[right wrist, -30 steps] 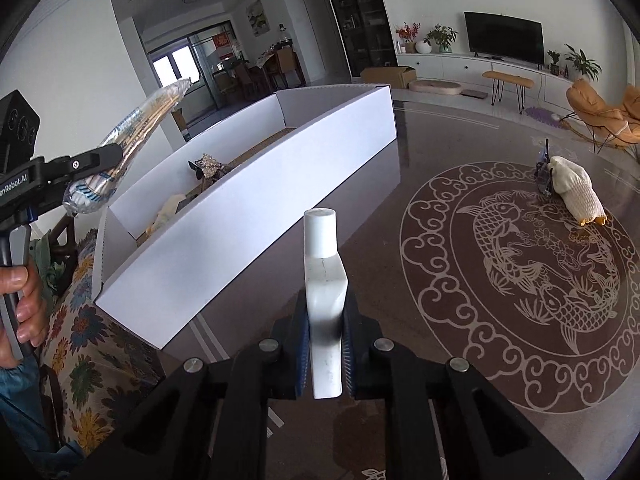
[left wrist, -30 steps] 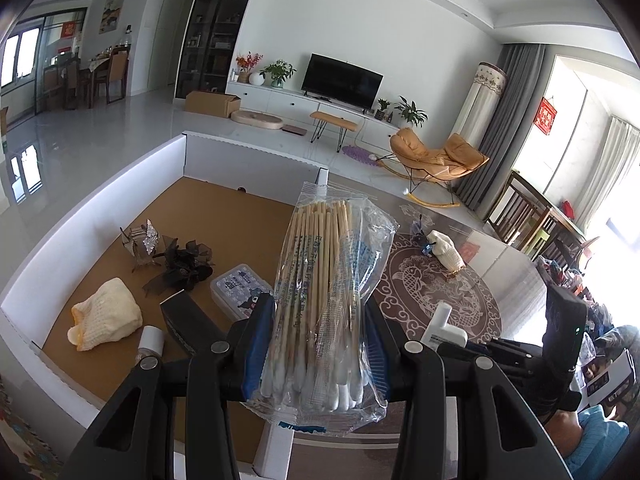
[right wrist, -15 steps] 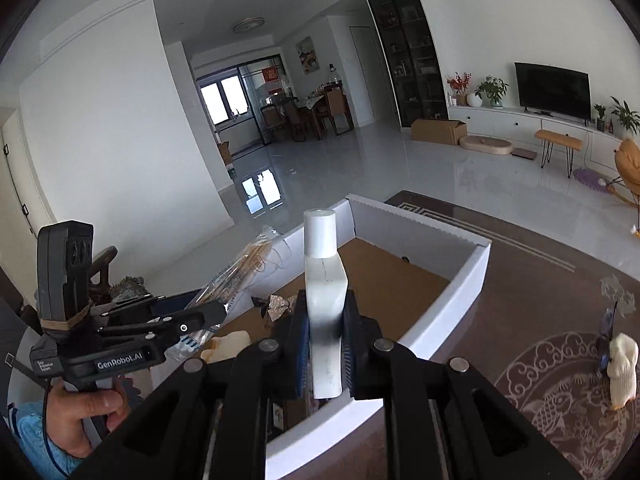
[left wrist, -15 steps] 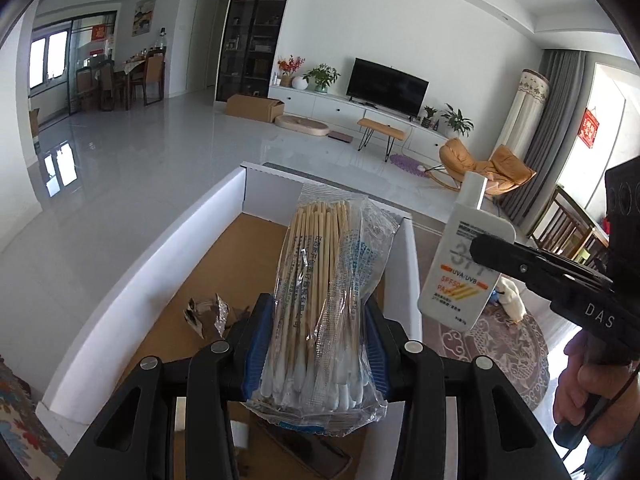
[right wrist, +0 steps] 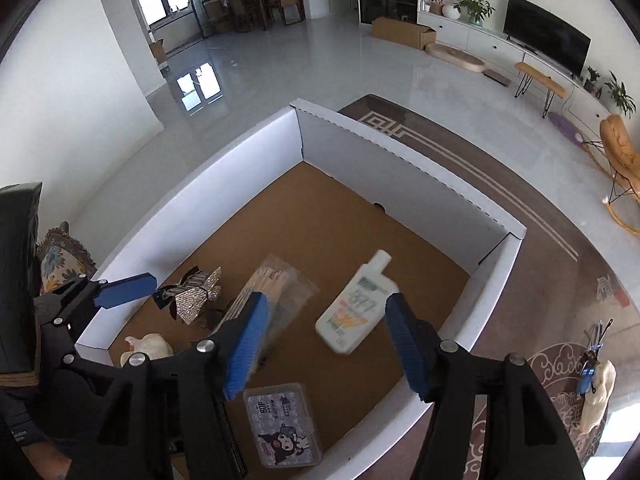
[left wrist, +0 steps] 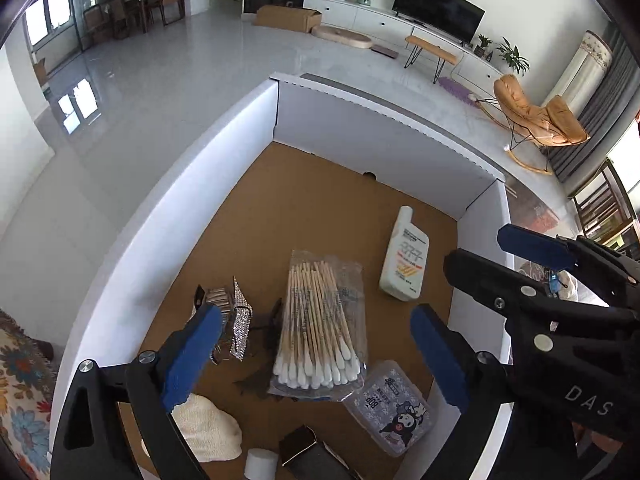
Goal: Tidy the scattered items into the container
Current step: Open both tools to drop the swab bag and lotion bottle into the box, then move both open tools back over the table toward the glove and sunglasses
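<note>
We hold both tools over the white-walled box (left wrist: 384, 128) because that is where the scattered things belong, and both are letting go at once. Our left gripper (left wrist: 316, 344) is spreading its jaws, with nothing pressed between the blue pads; the bag of cotton swabs (left wrist: 318, 320) lies flat on the brown floor of the box just below it, beside the sparkly bow (left wrist: 236, 320). Our right gripper (right wrist: 322, 340) is opening too, and the white lotion bottle (right wrist: 356, 308) shows blurred between its jaws but free of them, which we read as a drop into the box. Near it sit the small cartoon-printed case (right wrist: 282, 422) and a cream knitted piece (left wrist: 208, 428). Out on the patterned table (right wrist: 532, 292) another pale bundle (right wrist: 596, 396) waits, so we judge the tidying unfinished.
</note>
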The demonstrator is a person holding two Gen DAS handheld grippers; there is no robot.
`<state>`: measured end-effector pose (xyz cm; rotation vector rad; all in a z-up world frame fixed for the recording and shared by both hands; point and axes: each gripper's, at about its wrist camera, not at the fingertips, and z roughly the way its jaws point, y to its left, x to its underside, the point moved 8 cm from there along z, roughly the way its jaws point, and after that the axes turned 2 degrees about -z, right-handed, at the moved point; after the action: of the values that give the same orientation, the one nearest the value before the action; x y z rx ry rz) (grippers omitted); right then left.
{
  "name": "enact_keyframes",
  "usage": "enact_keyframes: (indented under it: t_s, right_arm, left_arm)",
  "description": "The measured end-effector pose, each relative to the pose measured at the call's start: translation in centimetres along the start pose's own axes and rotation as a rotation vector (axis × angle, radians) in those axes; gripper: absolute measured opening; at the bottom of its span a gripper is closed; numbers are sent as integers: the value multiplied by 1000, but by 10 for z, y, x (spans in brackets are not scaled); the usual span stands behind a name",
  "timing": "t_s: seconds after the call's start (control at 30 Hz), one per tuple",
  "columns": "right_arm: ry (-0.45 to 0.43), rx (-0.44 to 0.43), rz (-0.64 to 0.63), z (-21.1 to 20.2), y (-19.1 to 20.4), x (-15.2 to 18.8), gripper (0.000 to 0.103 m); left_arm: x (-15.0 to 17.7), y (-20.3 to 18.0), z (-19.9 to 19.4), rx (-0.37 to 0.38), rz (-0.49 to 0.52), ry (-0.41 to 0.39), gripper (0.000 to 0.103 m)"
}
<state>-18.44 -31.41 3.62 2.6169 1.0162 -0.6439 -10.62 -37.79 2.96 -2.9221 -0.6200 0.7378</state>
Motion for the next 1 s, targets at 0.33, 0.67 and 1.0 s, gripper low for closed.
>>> enact_keyframes:
  t_s: [0.33, 0.67, 1.0]
  right_arm:
    - [-195, -11, 54, -43, -32, 40, 63]
    - [-335, 245, 180, -100, -200, 263, 63]
    - [-180, 332, 368, -118, -306, 421, 63]
  left_arm:
    - [38, -50, -47, -31, 133, -132, 96]
    - [168, -247, -42, 235, 403, -146, 100]
    - [225, -327, 67, 204, 415, -103, 100]
